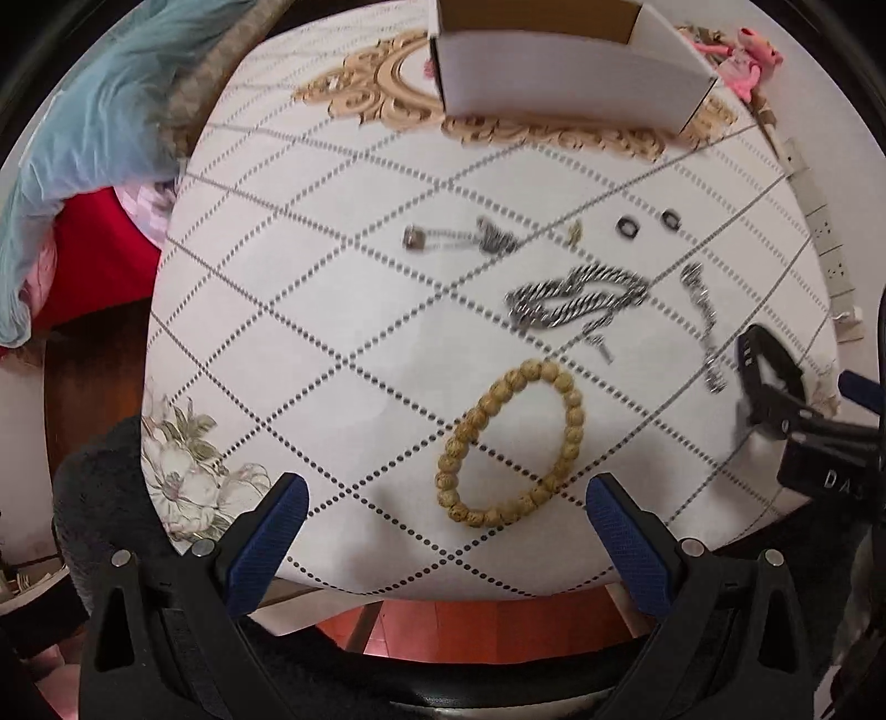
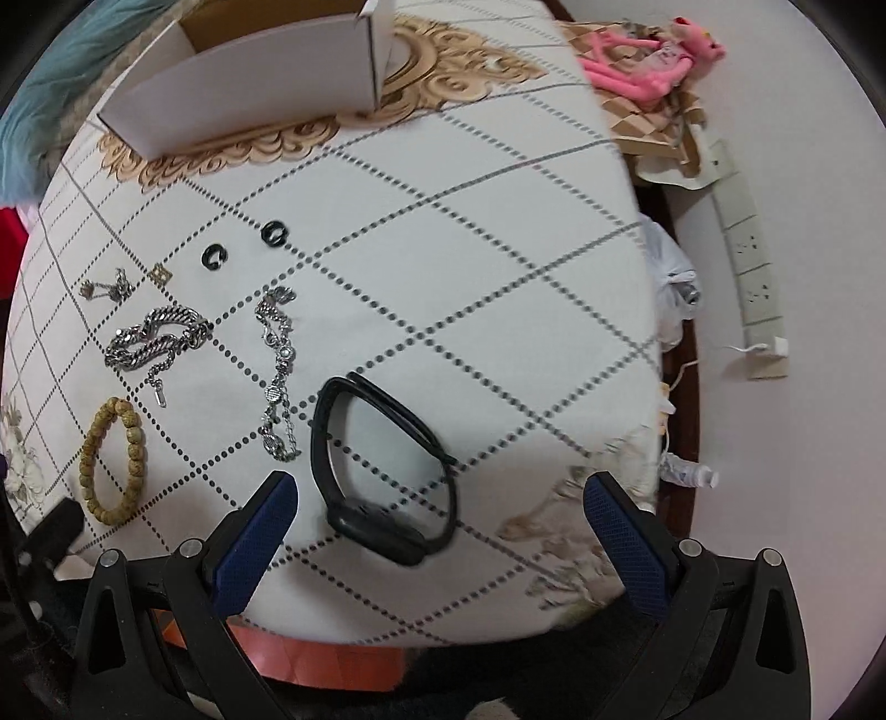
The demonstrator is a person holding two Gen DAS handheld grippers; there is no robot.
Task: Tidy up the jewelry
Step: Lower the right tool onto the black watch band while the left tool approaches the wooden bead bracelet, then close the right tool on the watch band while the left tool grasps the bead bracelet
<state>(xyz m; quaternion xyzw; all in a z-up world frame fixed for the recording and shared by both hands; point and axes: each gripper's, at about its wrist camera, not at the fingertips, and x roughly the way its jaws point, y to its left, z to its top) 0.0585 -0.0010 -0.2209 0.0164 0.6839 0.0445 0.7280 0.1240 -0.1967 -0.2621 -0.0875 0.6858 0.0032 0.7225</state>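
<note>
Jewelry lies on a white patterned table (image 1: 332, 310). A wooden bead bracelet (image 1: 512, 443) lies just ahead of my open, empty left gripper (image 1: 446, 498); it also shows in the right wrist view (image 2: 113, 462). A black smartwatch (image 2: 382, 465) lies between the fingers of my open right gripper (image 2: 437, 498). A thick silver chain (image 1: 578, 296) (image 2: 158, 340), a thin silver bracelet (image 2: 277, 371) (image 1: 703, 327), two black rings (image 2: 243, 243) (image 1: 648, 222), small earrings (image 1: 459, 239) and a gold charm (image 2: 160, 274) lie further back. An open white cardboard box (image 1: 565, 72) (image 2: 249, 77) stands at the far edge.
A pink plush toy (image 2: 648, 50) and a power strip (image 2: 753, 255) lie right of the table. Blue and red fabric (image 1: 83, 138) hangs at the left. The right gripper's body (image 1: 803, 421) shows at the left view's right edge. The table's near edge runs just under both grippers.
</note>
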